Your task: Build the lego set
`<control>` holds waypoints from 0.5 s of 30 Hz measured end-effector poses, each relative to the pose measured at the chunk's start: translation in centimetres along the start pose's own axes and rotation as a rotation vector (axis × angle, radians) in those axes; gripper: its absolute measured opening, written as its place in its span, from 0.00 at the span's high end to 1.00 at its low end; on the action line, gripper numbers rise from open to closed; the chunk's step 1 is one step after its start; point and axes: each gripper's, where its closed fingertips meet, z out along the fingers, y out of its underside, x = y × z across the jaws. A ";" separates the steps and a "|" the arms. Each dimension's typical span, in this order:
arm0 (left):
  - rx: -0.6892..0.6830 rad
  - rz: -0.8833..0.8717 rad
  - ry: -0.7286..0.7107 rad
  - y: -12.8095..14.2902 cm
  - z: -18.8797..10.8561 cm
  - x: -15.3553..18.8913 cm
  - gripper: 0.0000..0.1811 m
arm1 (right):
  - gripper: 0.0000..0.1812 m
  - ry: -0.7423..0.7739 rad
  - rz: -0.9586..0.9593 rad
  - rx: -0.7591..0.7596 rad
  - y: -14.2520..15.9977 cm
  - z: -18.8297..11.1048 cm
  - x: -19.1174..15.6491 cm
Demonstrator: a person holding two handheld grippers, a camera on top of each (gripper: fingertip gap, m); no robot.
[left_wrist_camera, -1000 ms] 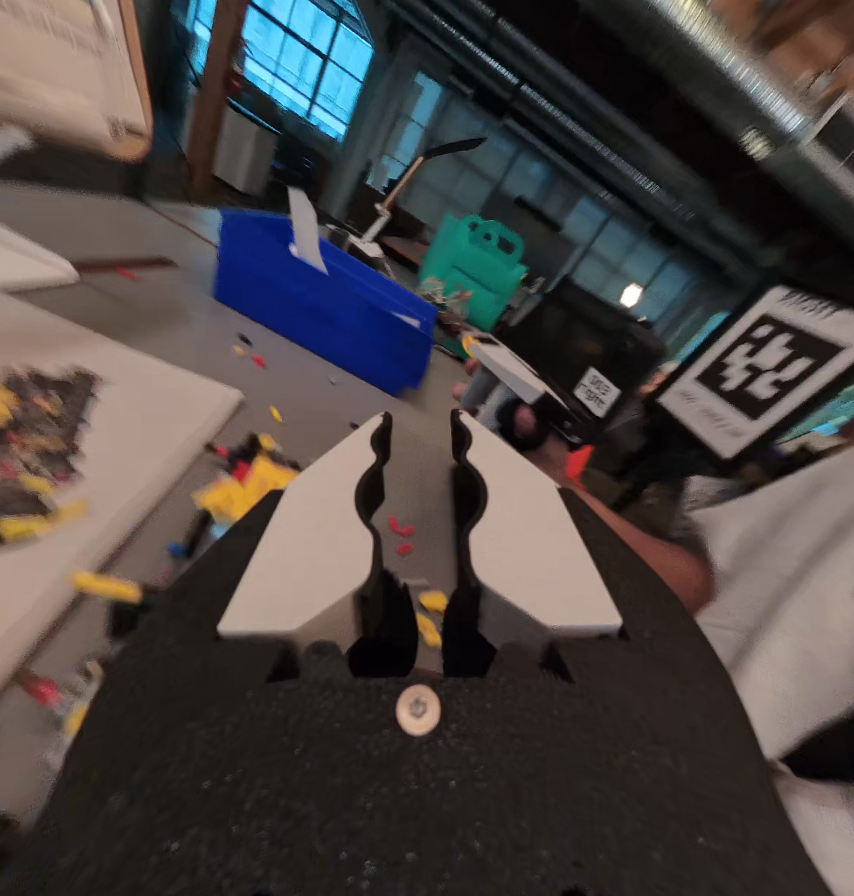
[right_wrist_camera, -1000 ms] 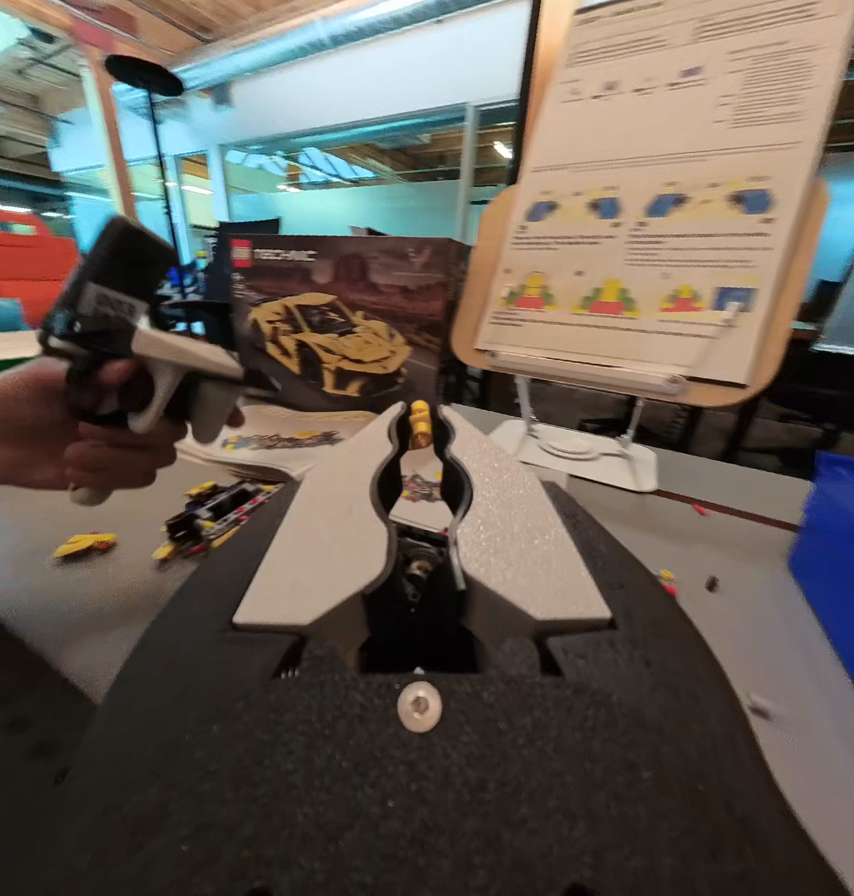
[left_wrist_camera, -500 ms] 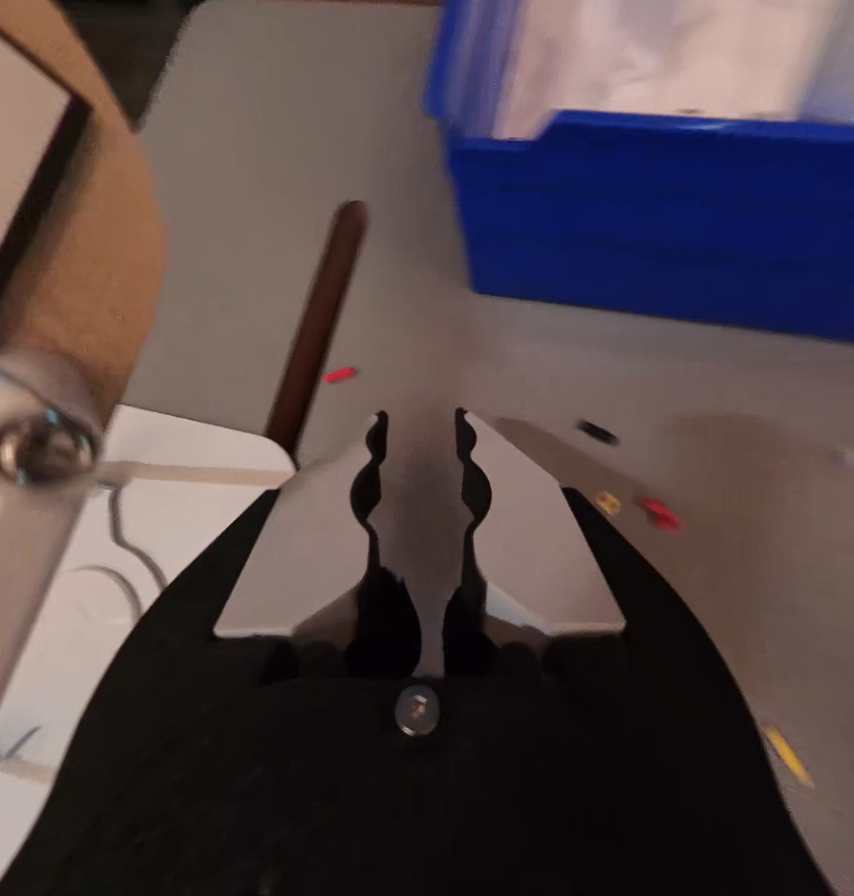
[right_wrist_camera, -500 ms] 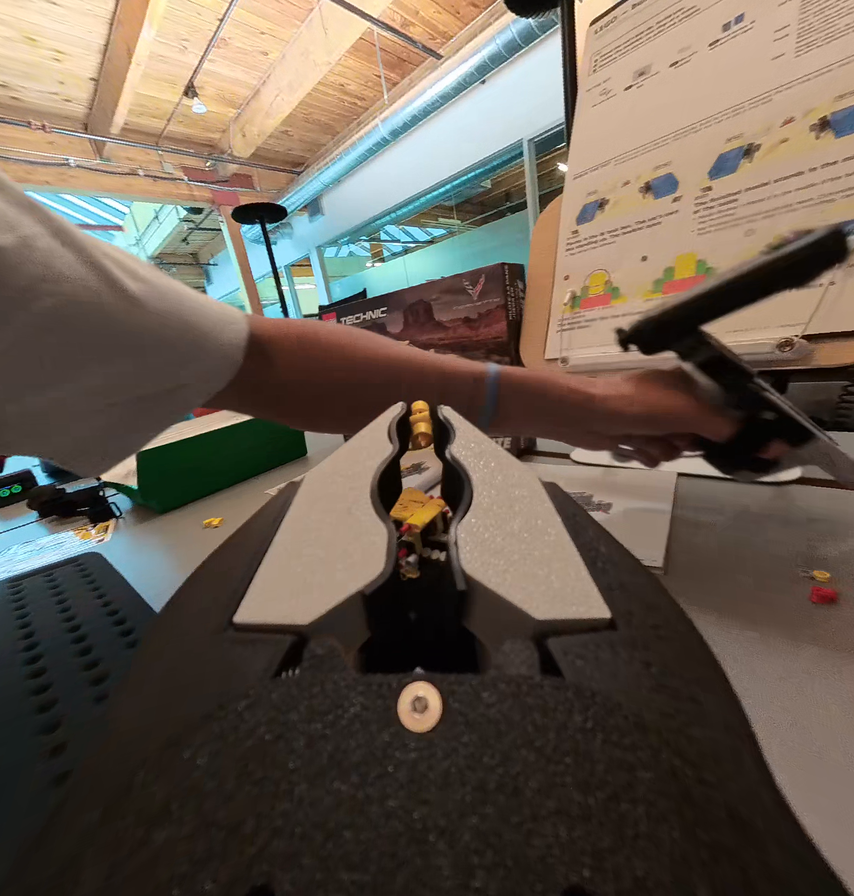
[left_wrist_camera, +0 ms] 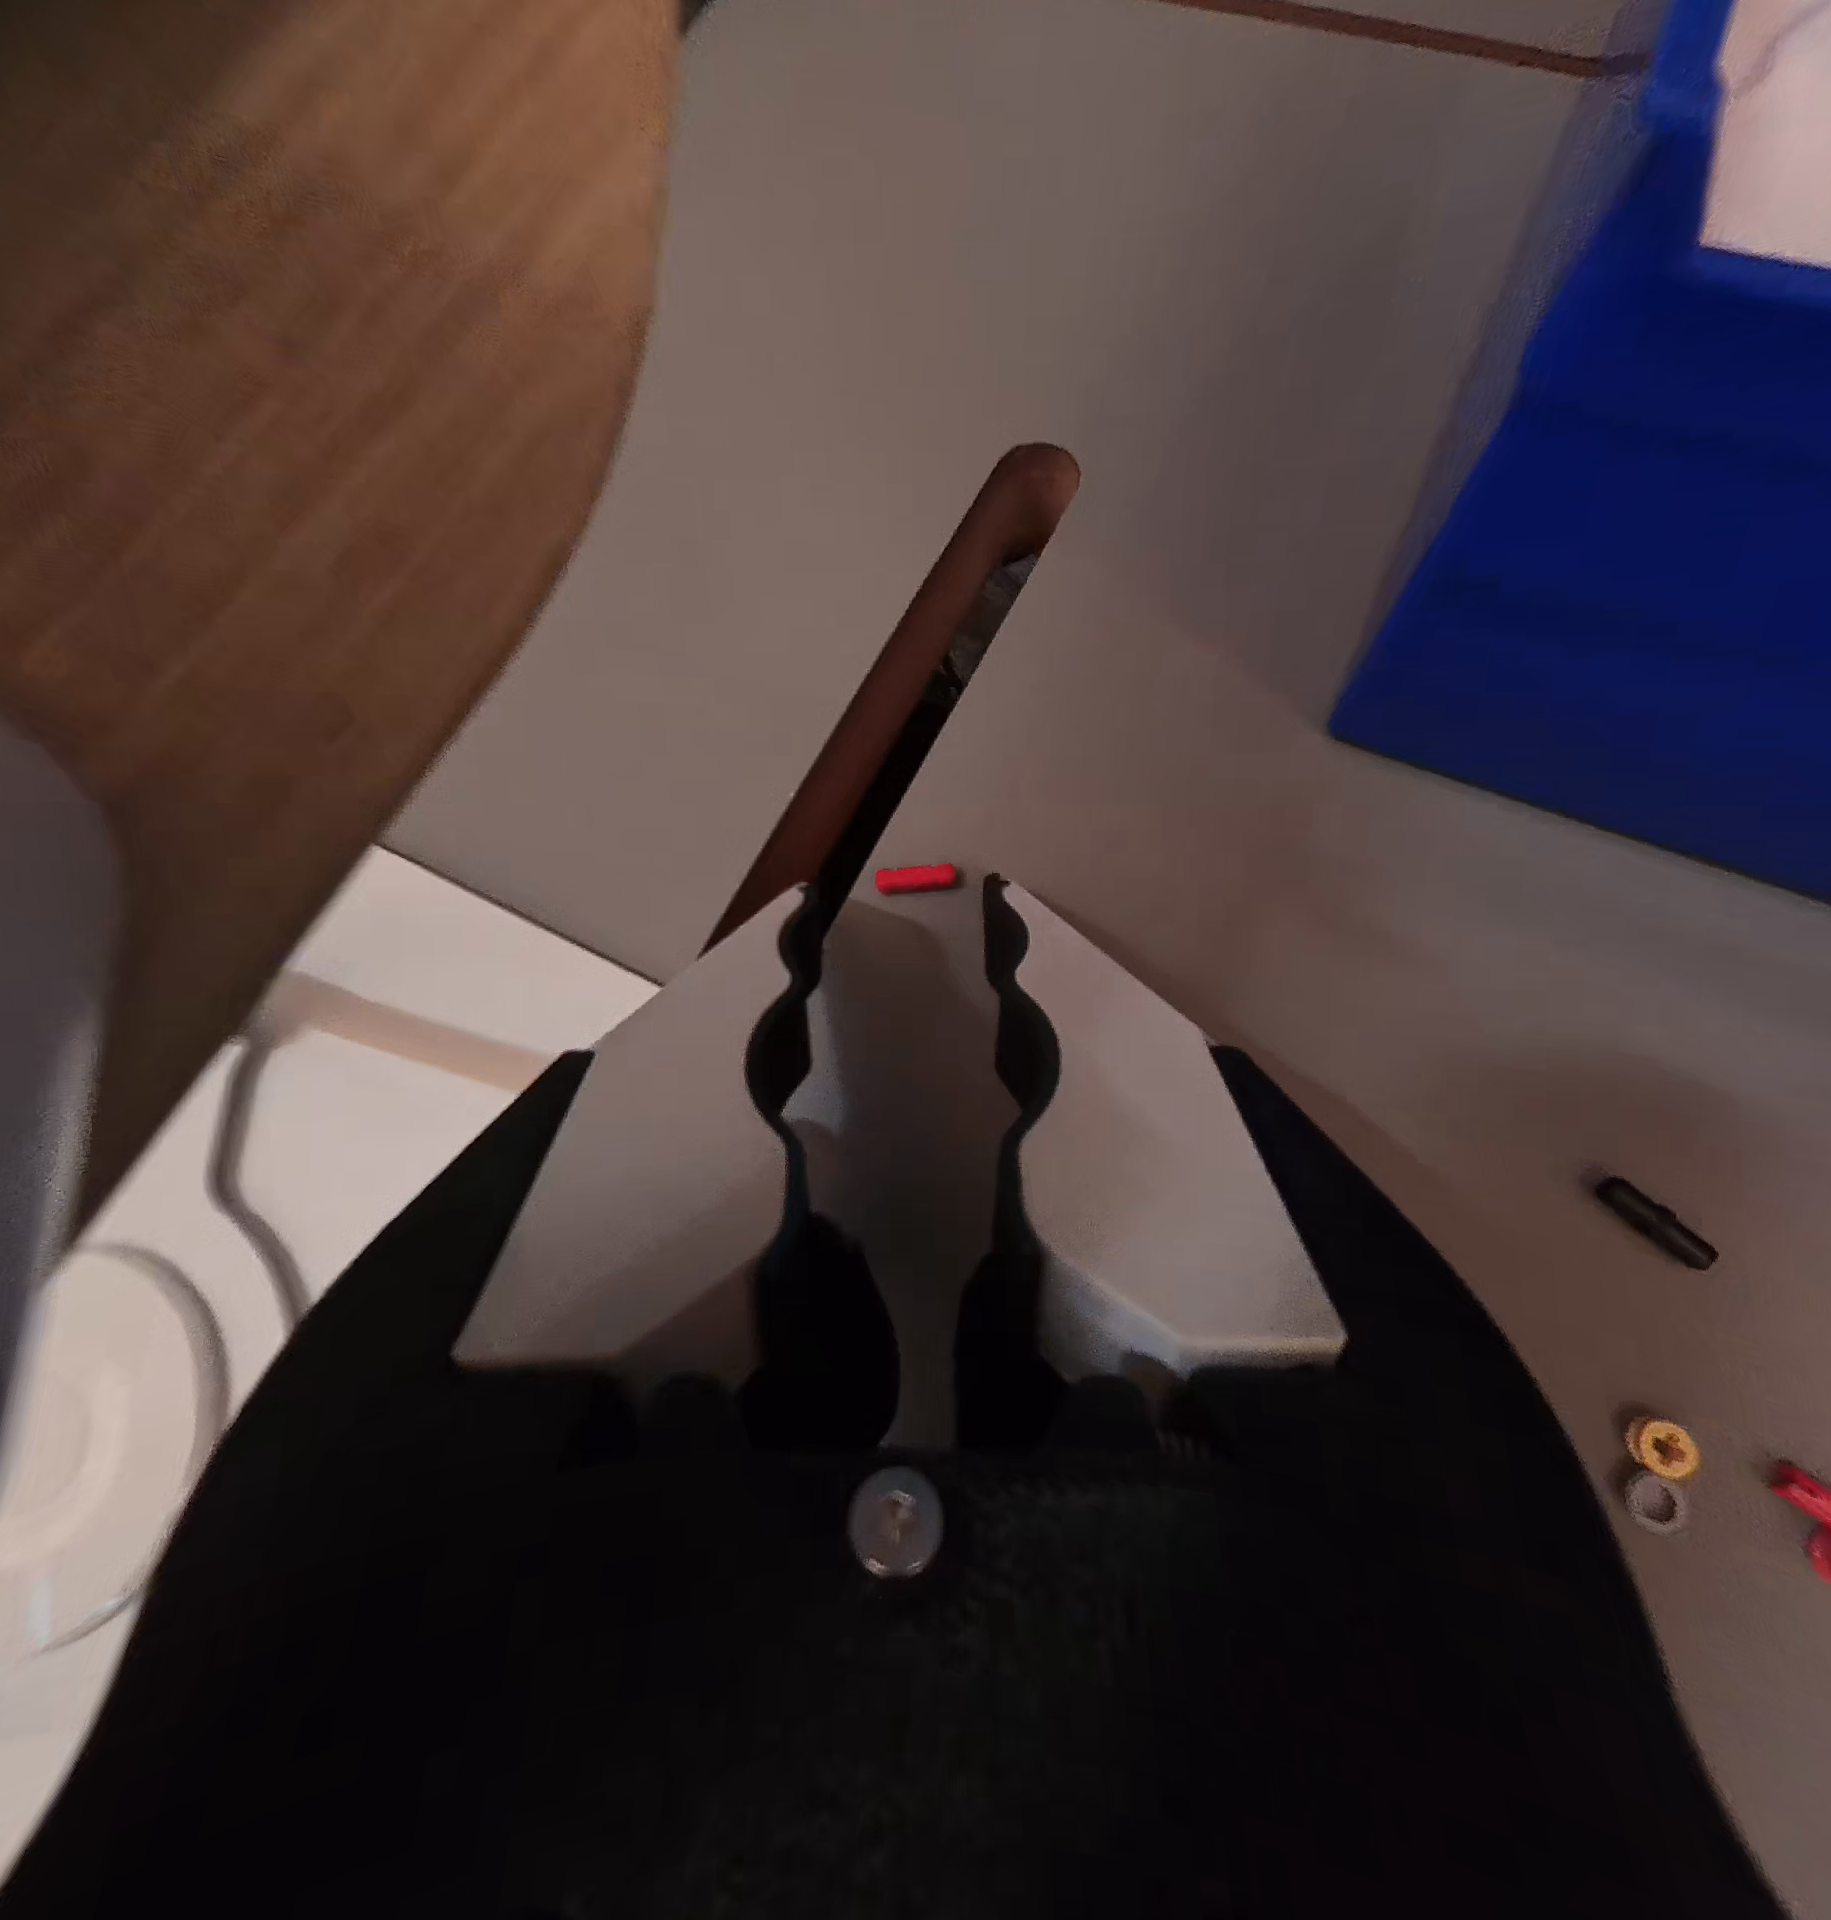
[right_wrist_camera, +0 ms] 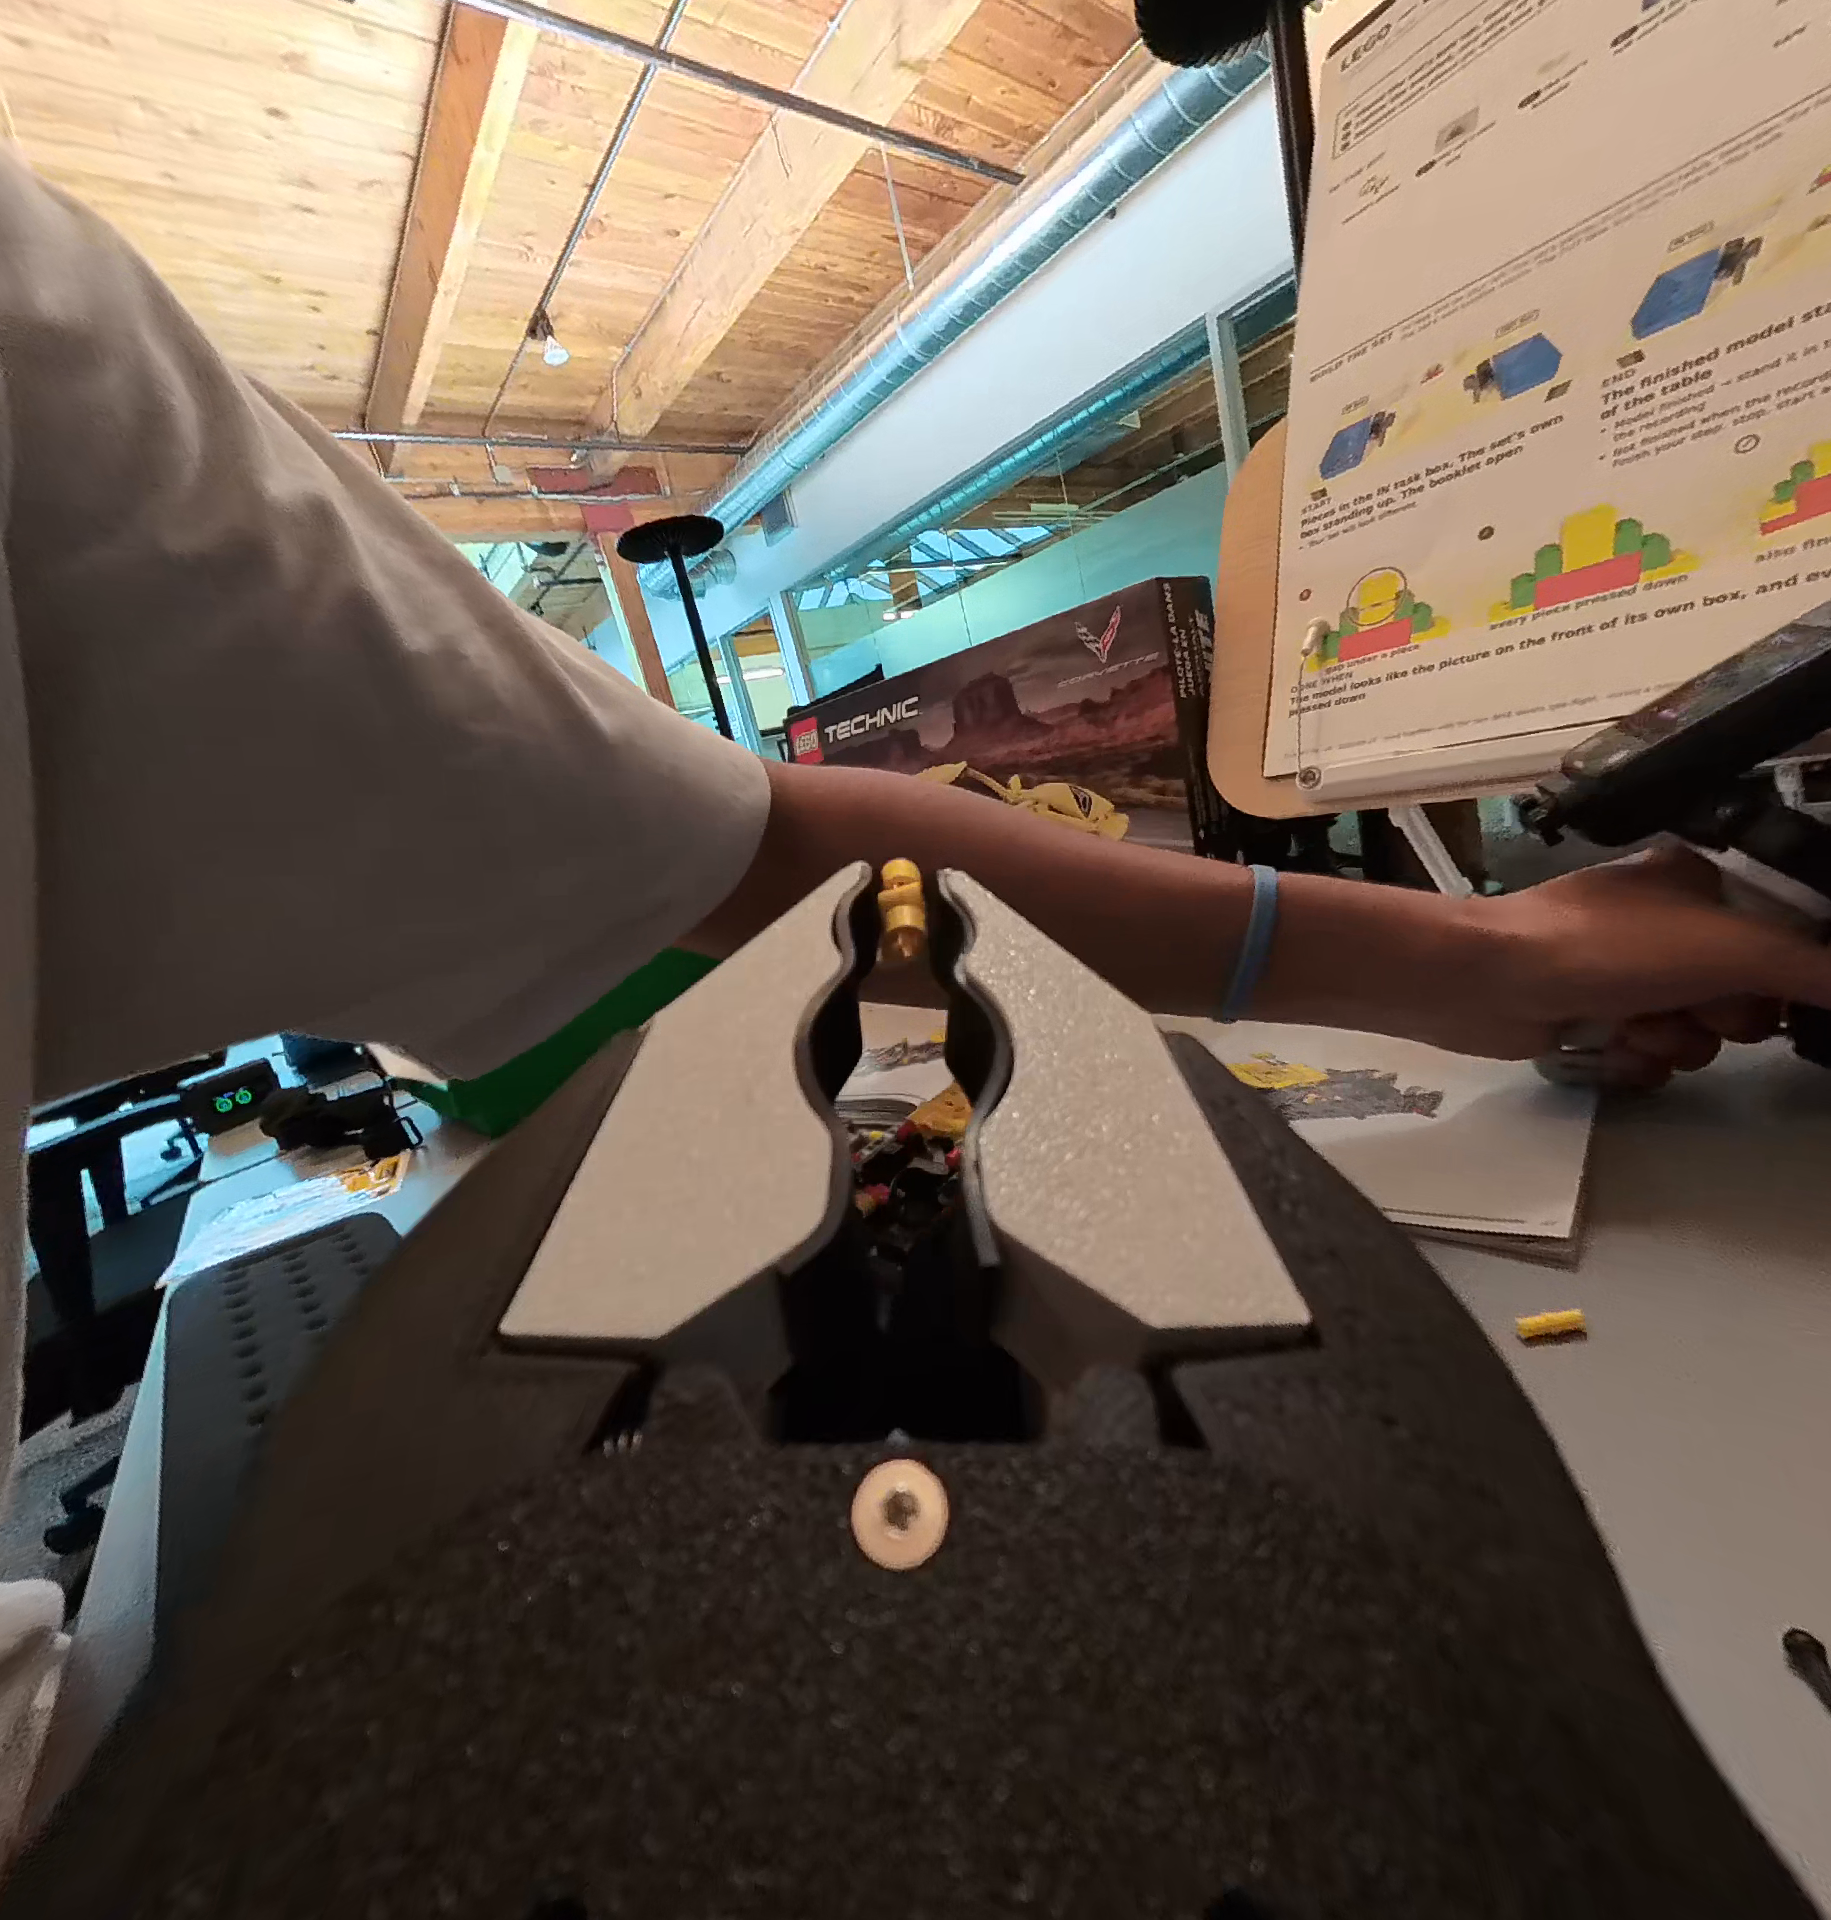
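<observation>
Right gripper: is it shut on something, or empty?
Shut on a piece. The right gripper pinches a small yellow peg between its fingertips, and the peg's top pokes out above them.

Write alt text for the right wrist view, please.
The right gripper pinches a small yellow peg at its fingertips above a grey table. Behind it, a person's arm reaches right, holding the other gripper below an instruction sheet.

Lettered box [right_wrist_camera: 994, 727] — printed instruction sheet [right_wrist_camera: 1576, 416].
</observation>
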 end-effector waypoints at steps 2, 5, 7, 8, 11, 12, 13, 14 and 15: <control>-0.005 -0.018 0.022 -0.1 0.2 0.1 0.83 | 0.96 0.002 0.014 0.006 -0.1 0.0 0.2; -0.006 -0.013 0.037 -0.3 0.5 0.2 0.83 | 0.96 0.003 0.018 0.005 -0.1 0.0 0.2; -0.008 -0.007 0.058 -0.3 0.5 0.6 0.86 | 0.96 0.003 0.014 0.003 0.0 0.0 0.2; -0.008 -0.001 0.065 -0.3 0.5 0.7 0.88 | 0.96 0.002 0.012 0.000 0.0 0.0 0.1; -0.007 0.023 0.052 -0.3 0.5 0.8 0.91 | 0.96 -0.005 0.006 -0.008 0.2 0.1 0.0; -0.006 0.027 0.048 -0.3 0.5 0.8 0.91 | 0.96 -0.006 0.002 -0.008 0.2 0.1 -0.1; -0.007 0.027 0.049 -0.3 0.5 0.9 0.91 | 0.96 -0.007 0.000 -0.008 0.2 0.1 -0.1; -0.007 0.024 0.055 -0.2 0.4 1.0 0.91 | 0.96 -0.010 0.000 -0.009 0.2 0.2 -0.2; -0.008 0.021 0.060 -0.1 0.2 1.1 0.91 | 0.96 -0.010 0.000 -0.009 0.2 0.2 -0.2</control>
